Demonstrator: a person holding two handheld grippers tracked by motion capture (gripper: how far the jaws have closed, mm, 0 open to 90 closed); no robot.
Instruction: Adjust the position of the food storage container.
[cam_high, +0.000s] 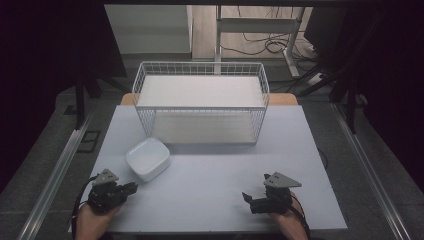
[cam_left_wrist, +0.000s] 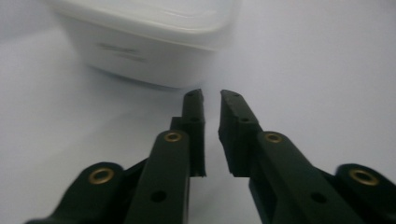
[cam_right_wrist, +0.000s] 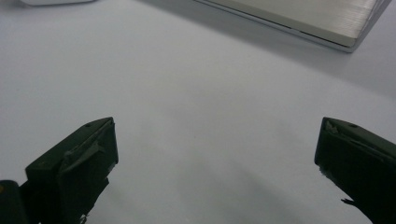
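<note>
Table (cam_high: 210, 200): a pale, matte top; bare across its near half
Wire rack (cam_high: 200, 100): white, two levels, standing on the far half of the table; open mesh at its ends and along the upper rim
Upper shelf (cam_high: 200, 91): a flat white board; nothing lies on it
Lower shelf (cam_high: 202, 127): a light board resting close to the table top; its brushed corner (cam_right_wrist: 327, 23) shows in the right gripper view
Floor (cam_high: 45, 150): grey; metal rails run along both sides of the table
Cables (cam_high: 265, 46): dark loops on the floor beyond the rack, beside a white frame leg (cam_high: 292, 55)
</note>
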